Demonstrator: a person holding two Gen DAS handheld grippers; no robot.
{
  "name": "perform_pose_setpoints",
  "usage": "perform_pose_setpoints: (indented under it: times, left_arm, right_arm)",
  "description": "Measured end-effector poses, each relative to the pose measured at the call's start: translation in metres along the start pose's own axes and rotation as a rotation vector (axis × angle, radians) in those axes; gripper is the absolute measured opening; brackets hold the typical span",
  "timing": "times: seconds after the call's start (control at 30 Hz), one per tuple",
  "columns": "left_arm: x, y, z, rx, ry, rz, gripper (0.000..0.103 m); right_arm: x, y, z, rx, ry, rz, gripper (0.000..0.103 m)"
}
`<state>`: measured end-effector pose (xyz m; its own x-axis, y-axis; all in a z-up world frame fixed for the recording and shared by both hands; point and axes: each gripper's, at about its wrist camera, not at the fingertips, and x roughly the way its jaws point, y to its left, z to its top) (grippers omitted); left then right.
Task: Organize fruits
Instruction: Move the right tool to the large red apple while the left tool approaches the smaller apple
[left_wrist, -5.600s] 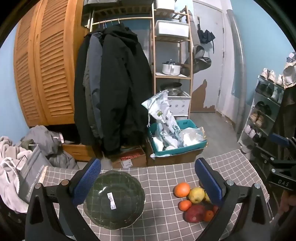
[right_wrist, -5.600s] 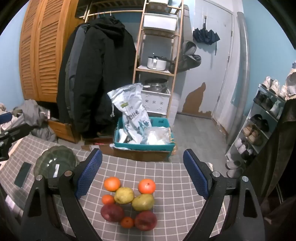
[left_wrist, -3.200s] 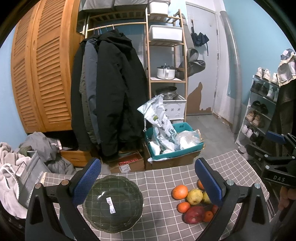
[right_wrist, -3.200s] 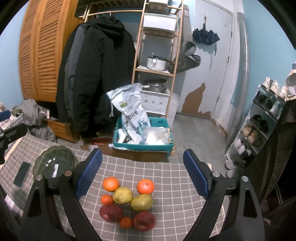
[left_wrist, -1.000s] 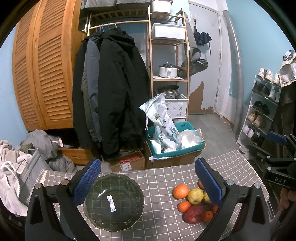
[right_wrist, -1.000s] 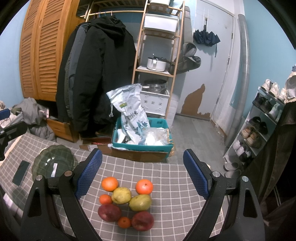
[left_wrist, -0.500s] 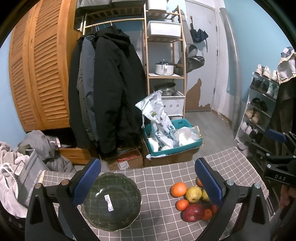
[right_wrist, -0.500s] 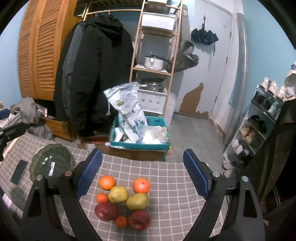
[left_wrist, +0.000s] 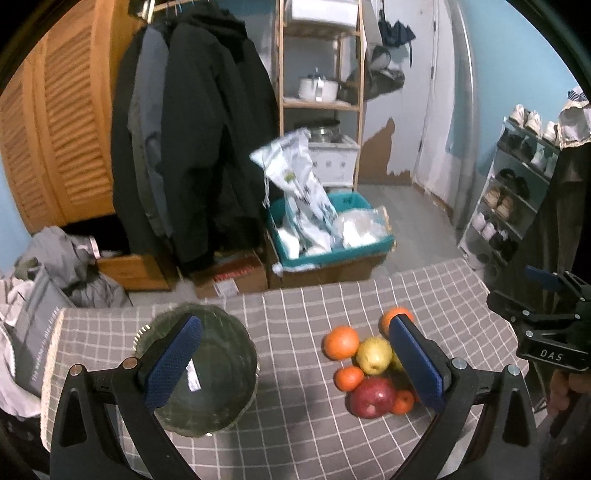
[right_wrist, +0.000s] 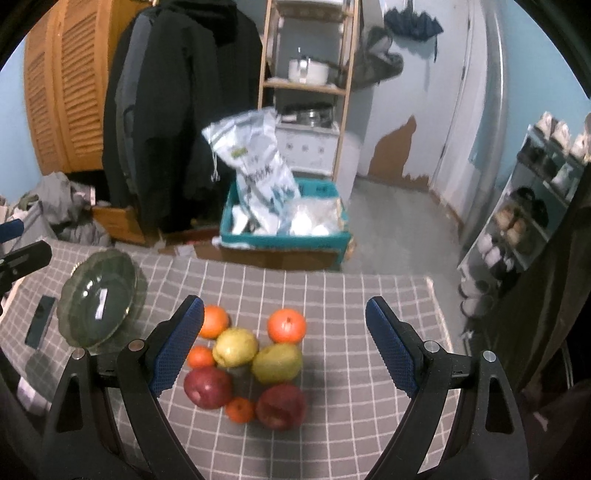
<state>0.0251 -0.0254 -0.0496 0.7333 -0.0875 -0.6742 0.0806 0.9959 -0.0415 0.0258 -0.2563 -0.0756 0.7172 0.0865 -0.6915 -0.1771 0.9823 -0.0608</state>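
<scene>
A cluster of fruit lies on the grey checked tablecloth (right_wrist: 369, 424): two red apples (right_wrist: 207, 387), two yellow pears (right_wrist: 236, 346), and several oranges (right_wrist: 286, 325). It also shows in the left wrist view (left_wrist: 371, 369). A dark green glass bowl (left_wrist: 218, 373) sits empty to the left; it shows in the right wrist view too (right_wrist: 98, 297). My left gripper (left_wrist: 295, 363) is open above the table between bowl and fruit. My right gripper (right_wrist: 284, 352) is open, hovering over the fruit cluster.
A dark phone (right_wrist: 40, 321) lies left of the bowl. Beyond the table's far edge stand a teal crate with bags (right_wrist: 284, 225), hanging coats (left_wrist: 199, 147), a wooden shelf and a shoe rack (left_wrist: 513, 199). My right gripper shows at the left wrist view's right edge (left_wrist: 546, 325).
Both grippers have tilted down and moved closer to the table; the fruit and bowl look larger and nearer. Both stay open and empty.
</scene>
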Motion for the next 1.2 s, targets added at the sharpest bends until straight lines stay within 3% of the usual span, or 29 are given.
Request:
perform_pose_setpoints:
  times: [0.17, 0.63, 0.97, 1.2]
  left_arm:
    - [0.028, -0.008, -0.017, -0.002, 0.112, -0.028, 0.102]
    - [0.091, -0.028, -0.049, 0.032, 0.306, -0.017, 0.102]
    - [0.131, -0.046, -0.074, 0.077, 0.386, 0.000, 0.102]
    - [0.153, -0.058, -0.086, 0.079, 0.438, -0.017, 0.102]
  right_arm:
    - [0.025, -0.003, -0.017, 0.000, 0.091, -0.007, 0.088]
    - [0.088, -0.011, -0.062, 0.059, 0.322, 0.013, 0.087]
    - [0.131, -0.011, -0.096, 0.068, 0.456, -0.001, 0.087]
    - [0.152, -0.014, -0.112, 0.120, 0.523, 0.034, 0.087]
